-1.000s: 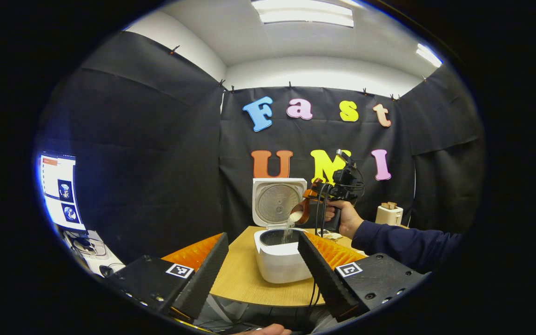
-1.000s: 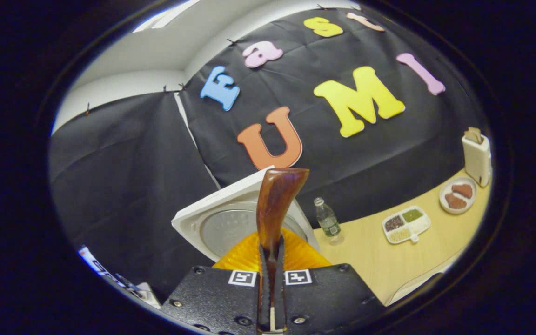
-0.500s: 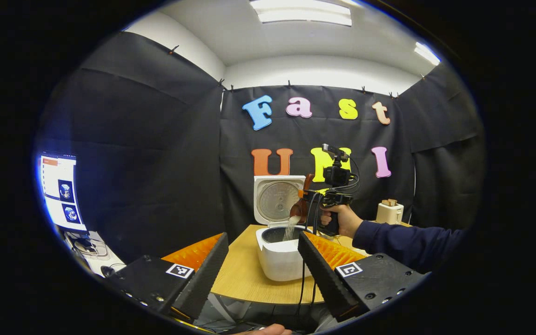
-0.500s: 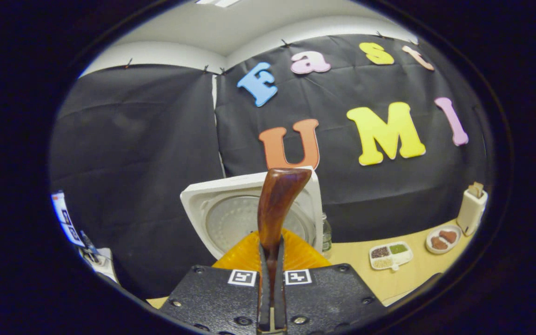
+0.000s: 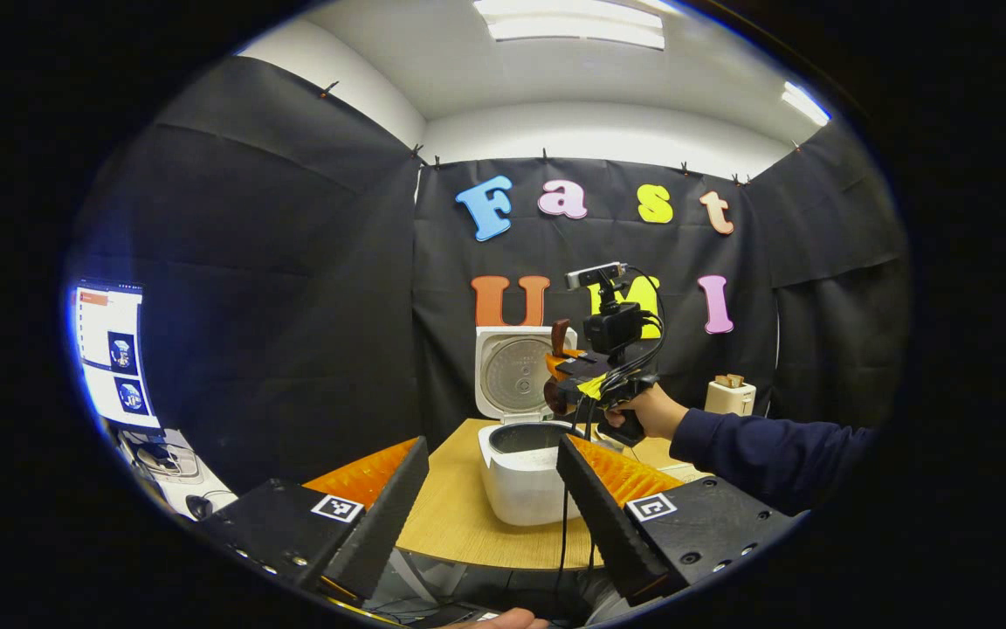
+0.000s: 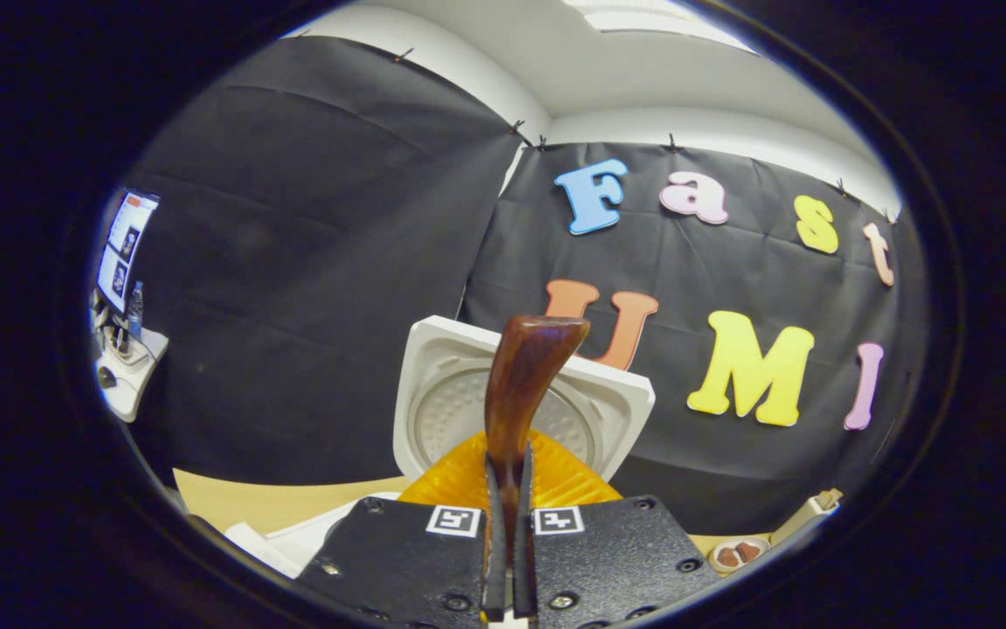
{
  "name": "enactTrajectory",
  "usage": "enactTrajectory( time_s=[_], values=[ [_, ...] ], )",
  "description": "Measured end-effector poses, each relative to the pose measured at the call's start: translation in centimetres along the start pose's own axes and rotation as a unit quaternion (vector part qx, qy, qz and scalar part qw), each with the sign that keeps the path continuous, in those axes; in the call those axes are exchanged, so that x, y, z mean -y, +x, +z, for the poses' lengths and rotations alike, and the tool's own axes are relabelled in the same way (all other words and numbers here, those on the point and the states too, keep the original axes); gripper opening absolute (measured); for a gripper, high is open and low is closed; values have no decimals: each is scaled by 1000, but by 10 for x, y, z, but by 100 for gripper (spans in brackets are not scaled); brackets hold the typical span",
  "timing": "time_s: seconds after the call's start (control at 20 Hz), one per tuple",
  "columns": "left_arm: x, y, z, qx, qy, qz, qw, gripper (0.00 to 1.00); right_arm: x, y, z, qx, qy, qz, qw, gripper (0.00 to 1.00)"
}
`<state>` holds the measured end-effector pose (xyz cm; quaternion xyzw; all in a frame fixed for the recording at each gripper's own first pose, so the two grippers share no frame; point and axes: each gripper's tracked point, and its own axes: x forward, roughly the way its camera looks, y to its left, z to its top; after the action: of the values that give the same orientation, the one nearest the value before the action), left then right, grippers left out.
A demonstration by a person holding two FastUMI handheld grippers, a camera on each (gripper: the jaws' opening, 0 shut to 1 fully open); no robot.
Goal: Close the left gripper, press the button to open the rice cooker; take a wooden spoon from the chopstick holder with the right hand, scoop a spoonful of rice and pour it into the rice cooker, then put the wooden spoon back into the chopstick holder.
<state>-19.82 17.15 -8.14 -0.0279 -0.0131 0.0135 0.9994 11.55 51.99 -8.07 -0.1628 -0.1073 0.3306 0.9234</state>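
The right gripper (image 6: 508,524) is clamped on the wooden spoon (image 6: 522,376), now levelled above the open rice cooker (image 5: 522,476); the rice has stopped falling. The left gripper (image 5: 492,498) hangs back, spread wide. No legible brand.

Recording booth — black cloth walls (image 5: 293,288), monitor (image 5: 110,354)

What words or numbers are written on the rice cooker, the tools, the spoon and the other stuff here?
No text here can be quoted.
Rice cooker: no readable writing; the marks inside its lid are too small.
Left tool: square black-and-white code patch, no words.
Right tool: the same kind of patch, no words.
Wooden spoon: nothing written.
Chopstick holder: too small to tell.
Screen: too small to read.
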Motion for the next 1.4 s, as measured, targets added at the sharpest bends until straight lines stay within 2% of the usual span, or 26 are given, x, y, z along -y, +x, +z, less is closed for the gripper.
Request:
enactTrajectory(
  time_s=[0.15,0.35,0.55,0.75,0.85,1.15,1.4],
  values=[
    [-1,3,-2,-2,-1,4,1000,94,9,-6,2,-2,5,-2,1000,8],
    [3,11,-4,-5,-10,9,1000,94,35,-24,-10,-15,50,-4,999,9],
    [20,15,2,3,-15,2,1000,94,75,-55,-18,-25,103,-11,994,10],
    [43,22,7,2,-6,-15,1000,95,126,-94,-18,-17,141,-34,989,10],
    [43,25,13,6,-3,-8,1000,95,145,-112,-20,-21,159,-32,987,10],
    [71,30,18,10,-10,-20,1000,94,208,-173,-36,-38,182,-71,980,12],
    [98,37,21,8,-10,-28,1000,94,250,-218,-51,-61,174,-111,977,12]
  ],
)
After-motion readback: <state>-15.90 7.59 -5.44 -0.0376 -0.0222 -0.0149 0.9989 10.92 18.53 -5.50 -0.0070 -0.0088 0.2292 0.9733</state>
